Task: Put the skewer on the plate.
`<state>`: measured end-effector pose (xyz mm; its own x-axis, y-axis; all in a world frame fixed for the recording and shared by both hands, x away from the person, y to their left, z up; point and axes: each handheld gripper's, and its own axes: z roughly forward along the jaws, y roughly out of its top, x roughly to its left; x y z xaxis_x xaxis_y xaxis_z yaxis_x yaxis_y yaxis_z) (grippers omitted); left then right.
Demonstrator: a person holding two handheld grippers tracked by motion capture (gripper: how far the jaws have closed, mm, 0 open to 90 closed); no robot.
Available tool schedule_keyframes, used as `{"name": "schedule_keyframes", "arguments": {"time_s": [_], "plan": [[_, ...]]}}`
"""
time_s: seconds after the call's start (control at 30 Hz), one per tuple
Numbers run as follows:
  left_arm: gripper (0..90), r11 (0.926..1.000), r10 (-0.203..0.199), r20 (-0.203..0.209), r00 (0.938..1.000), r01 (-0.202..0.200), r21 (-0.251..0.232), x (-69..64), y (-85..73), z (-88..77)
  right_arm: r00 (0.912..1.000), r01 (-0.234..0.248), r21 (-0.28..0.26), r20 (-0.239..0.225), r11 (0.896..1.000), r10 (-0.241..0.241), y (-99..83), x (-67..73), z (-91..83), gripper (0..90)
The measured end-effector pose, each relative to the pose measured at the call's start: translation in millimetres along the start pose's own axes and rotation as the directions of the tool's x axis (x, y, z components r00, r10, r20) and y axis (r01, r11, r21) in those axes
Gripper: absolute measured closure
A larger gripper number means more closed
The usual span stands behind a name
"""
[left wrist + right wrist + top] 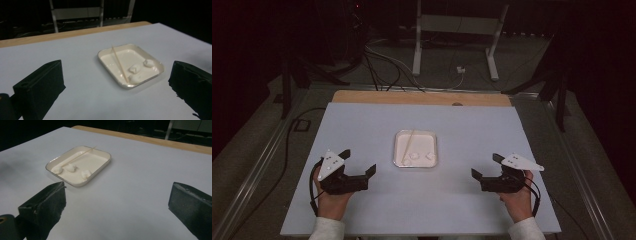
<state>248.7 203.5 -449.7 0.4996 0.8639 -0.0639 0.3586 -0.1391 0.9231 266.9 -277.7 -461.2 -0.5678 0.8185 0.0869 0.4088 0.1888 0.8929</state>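
High view: small white tray (415, 148) sitting mid-table on the pale sheet (362, 210), holding three white doughy lumps (417, 156) along its near side and a thin wooden skewer (408, 145) lying across it, far end propped on the tray's back rim. Left claw (360, 161) parked to the tray's left, right claw (482, 165) to its right, both well apart from it, both gaping wide with nothing between the jaws.

Biggest risk, probably: tray looks light and shallow, so coming in low from either side could shove it or tip it instead of getting at the lumps. Skewer overhanging the rim could flick out if bumped. Lumps look soft and sticky, so easily squashed or smeared by a hard pinch.

Room-wise, plenty of bare sheet all around the tray, nothing else to dodge. Wooden table edge (422, 97) well behind the tray, near edge right by the wrists.
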Motion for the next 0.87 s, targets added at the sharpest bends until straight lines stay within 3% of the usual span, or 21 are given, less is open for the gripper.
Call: {"name": "schedule_keyframes", "arguments": {"time_s": [0.33,0.53,0.87], "plan": [[0.7,0.9996,0.007,-0.063,0.9980,-0.009,-0.028,6.0,-20.3,-19.8,0.9993,-0.031,-0.034,0.022,0.999,0.032,-17.6,-10.8,-16.0,1.1],[0.7,0.9982,-0.013,-0.094,0.9955,0.008,-0.060,10.0,-27.3,-31.7,0.9953,-0.061,-0.039,0.073,0.997,0.063,-23.3,-17.1,-25.1,0.0],[0.7,0.9987,-0.036,-0.119,0.9923,0.031,-0.040,16.0,-33.1,-32.1,0.9929,-0.081,-0.032,0.084,0.996,0.084,-25.1,-20.1,-22.6,0.0]]}}
